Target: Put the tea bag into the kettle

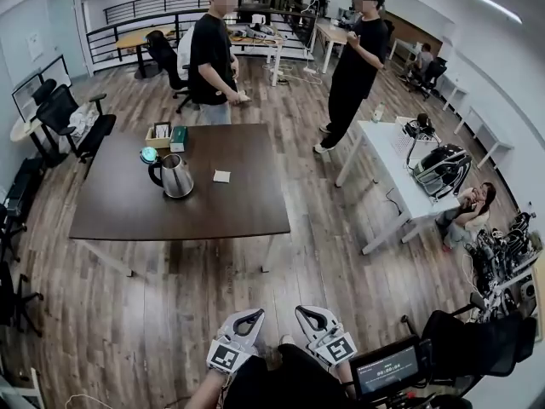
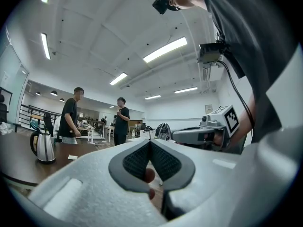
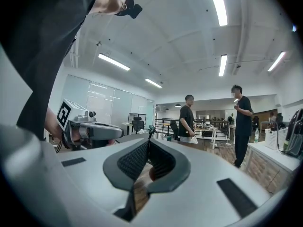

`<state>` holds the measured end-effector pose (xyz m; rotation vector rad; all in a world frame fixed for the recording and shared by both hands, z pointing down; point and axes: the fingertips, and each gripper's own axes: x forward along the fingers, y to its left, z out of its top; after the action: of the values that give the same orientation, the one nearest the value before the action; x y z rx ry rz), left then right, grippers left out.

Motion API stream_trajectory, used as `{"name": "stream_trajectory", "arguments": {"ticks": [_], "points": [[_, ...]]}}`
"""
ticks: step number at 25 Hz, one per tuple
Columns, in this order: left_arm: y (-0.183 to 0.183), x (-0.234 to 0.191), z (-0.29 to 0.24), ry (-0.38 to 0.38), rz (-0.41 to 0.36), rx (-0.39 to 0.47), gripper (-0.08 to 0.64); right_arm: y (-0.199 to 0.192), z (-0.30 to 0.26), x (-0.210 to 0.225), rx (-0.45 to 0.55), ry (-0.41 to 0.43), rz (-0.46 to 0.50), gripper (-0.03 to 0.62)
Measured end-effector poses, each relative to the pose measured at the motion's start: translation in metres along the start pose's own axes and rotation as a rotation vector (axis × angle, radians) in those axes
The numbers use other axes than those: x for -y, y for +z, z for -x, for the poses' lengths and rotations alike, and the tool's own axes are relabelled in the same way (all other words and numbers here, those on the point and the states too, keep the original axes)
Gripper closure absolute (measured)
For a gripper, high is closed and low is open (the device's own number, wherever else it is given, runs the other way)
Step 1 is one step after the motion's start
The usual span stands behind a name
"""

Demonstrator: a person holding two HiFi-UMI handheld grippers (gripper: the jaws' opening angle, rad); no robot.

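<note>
The steel kettle (image 1: 174, 175) stands on the left part of the dark brown table (image 1: 238, 211), far ahead of me. A small white tea bag (image 1: 221, 175) lies flat on the table just right of it. The left gripper view shows the kettle (image 2: 42, 147) and tea bag (image 2: 72, 157) small at the left. My left gripper (image 1: 255, 314) and right gripper (image 1: 301, 312) are held low near my body, well short of the table, side by side. Both are shut with nothing between their pads (image 2: 137, 162) (image 3: 135, 161).
A small box (image 1: 158, 135), a green box (image 1: 179, 136) and a teal lid (image 1: 149, 154) sit at the table's far left. Two people (image 1: 211, 58) (image 1: 356, 58) stand beyond it. A white table (image 1: 400, 177) stands right, office chairs (image 1: 77, 122) left. Wooden floor (image 1: 170, 313) lies between me and the table.
</note>
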<state>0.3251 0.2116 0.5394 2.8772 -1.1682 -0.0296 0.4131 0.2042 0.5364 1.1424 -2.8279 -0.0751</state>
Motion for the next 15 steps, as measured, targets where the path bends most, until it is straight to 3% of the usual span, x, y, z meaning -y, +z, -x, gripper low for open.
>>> {"name": "stream_trajectory", "arguments": {"ticks": [7, 15], "points": [[-0.007, -0.026, -0.014, 0.034, 0.005, -0.014, 0.560, -0.007, -0.036, 0.017, 0.006, 0.043, -0.011, 0.588], [-0.005, -0.063, -0.061, 0.117, -0.008, -0.050, 0.560, -0.019, -0.080, 0.073, 0.055, 0.101, -0.047, 0.588]]}}
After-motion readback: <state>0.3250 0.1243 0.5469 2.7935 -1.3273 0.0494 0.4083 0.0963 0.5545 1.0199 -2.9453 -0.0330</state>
